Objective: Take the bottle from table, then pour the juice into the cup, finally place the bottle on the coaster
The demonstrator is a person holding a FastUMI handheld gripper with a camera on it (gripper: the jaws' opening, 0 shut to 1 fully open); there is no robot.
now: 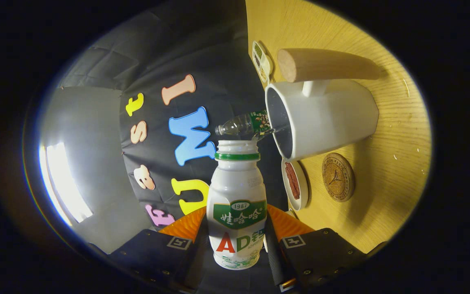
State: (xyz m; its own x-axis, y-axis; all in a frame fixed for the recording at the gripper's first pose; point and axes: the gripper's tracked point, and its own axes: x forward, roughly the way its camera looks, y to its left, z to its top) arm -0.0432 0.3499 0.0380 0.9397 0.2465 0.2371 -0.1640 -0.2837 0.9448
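Jaws clamp the small white plastic bottle with green collar point(237, 204) — rolled sideways, mouth at the white mug point(320, 122) to pour; round cork coaster point(338, 177) beside the mug on the wooden counter point(394, 171).

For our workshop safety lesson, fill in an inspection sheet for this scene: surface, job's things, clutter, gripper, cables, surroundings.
Surface: wooden table, seen rolled sideways by the tilted camera.
Job's things: open white bottle with a green neck ring, its mouth near the rim of the white cup; the cup has a wooden handle; round cork coaster beside the cup, nothing on it.
Clutter: small clear bottle beyond the cup's mouth; small white dish beside the coaster; small packet near the handle.
Gripper: gripper shut on the bottle, a finger on each side.
Cables: nothing seen.
Surroundings: black cloth wall.
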